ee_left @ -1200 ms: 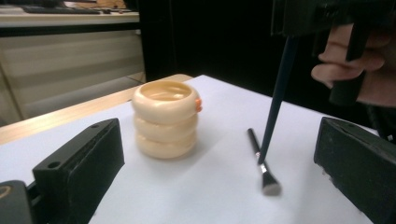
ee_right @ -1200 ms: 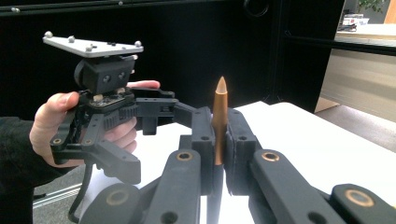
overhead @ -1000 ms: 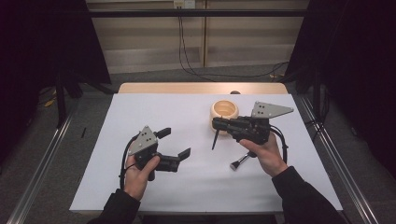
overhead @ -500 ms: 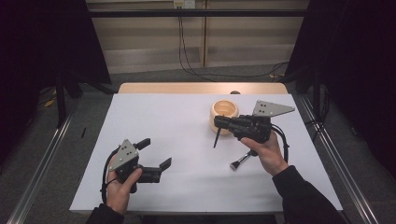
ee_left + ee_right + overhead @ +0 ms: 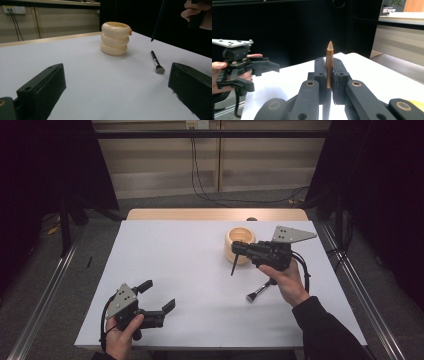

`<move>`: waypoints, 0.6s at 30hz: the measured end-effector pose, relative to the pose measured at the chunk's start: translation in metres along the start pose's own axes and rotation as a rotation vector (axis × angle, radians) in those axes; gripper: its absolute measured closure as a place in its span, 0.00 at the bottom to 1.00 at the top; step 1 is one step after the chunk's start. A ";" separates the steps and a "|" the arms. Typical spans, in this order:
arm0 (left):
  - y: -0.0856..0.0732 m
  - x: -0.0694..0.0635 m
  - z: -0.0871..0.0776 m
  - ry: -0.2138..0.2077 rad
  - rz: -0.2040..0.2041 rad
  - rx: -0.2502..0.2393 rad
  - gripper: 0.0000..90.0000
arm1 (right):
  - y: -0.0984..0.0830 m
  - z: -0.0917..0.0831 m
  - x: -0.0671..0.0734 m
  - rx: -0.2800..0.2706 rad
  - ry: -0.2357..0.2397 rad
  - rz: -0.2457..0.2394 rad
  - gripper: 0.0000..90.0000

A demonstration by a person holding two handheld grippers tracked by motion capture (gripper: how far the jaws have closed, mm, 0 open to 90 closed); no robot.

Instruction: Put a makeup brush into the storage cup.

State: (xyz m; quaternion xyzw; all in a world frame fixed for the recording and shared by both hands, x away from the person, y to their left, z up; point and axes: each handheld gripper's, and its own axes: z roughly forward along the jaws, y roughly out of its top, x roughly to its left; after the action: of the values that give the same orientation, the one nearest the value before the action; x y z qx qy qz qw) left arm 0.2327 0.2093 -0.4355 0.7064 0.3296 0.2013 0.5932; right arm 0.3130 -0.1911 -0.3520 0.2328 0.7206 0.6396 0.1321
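Observation:
A cream ringed holder (image 5: 239, 241) stands at the back right of the white table (image 5: 190, 260); it is also in the left gripper view (image 5: 115, 38). My right gripper (image 5: 237, 249) hovers in front of it, shut on a thin pointed stick (image 5: 233, 265) whose dark end hangs down. Its brown tip (image 5: 329, 56) rises between the closed jaws (image 5: 329, 75). A small black brush (image 5: 259, 290) lies on the table under the right hand, seen too (image 5: 156, 62). My left gripper (image 5: 157, 296) is open near the front left edge, nothing between its jaws (image 5: 117, 92).
The table's wooden far edge (image 5: 215, 214) borders a floor with cables. Metal rails (image 5: 45, 305) run along both sides. Dark curtains stand left and right. The other hand's gripper (image 5: 244, 70) appears far left in the right gripper view.
My left gripper has pulled back toward the front left corner of the table, still open. The right gripper with the stick has barely shifted.

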 end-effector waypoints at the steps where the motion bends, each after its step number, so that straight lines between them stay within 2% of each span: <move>1: -0.001 0.002 -0.002 -0.006 -0.005 -0.010 0.01 | 0.000 0.000 -0.002 0.001 -0.002 0.003 0.94; 4: -0.002 0.004 -0.006 0.004 -0.017 -0.012 0.01 | 0.000 -0.002 -0.007 -0.002 -0.019 0.012 0.94; 5: -0.002 0.005 -0.007 0.005 -0.010 -0.009 0.01 | 0.000 -0.002 -0.009 -0.001 -0.025 0.015 0.94; 6: -0.003 0.005 -0.008 0.003 -0.022 -0.017 0.01 | 0.000 -0.002 -0.011 -0.005 -0.028 0.018 0.94; 8: -0.004 0.006 -0.008 0.007 -0.006 -0.012 0.01 | 0.001 -0.003 -0.015 -0.004 -0.035 0.016 0.94; 10: -0.006 0.006 -0.007 0.005 -0.017 -0.001 0.01 | 0.002 -0.003 -0.019 -0.005 -0.039 0.023 0.94; 13: -0.005 0.005 -0.007 0.005 -0.008 0.002 0.01 | 0.003 -0.003 -0.025 0.000 -0.054 0.032 0.94; 15: -0.004 0.004 -0.008 -0.009 0.005 -0.001 0.01 | 0.004 -0.002 -0.028 0.004 -0.067 0.024 0.94; 18: -0.005 0.005 -0.007 0.004 -0.003 0.011 0.01 | 0.008 -0.003 -0.033 0.008 -0.079 0.016 0.94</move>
State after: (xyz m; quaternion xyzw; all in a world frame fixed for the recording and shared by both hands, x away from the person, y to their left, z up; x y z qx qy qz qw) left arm 0.2303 0.2185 -0.4397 0.7088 0.3327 0.2001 0.5890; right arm 0.3413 -0.2095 -0.3472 0.2642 0.7155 0.6280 0.1546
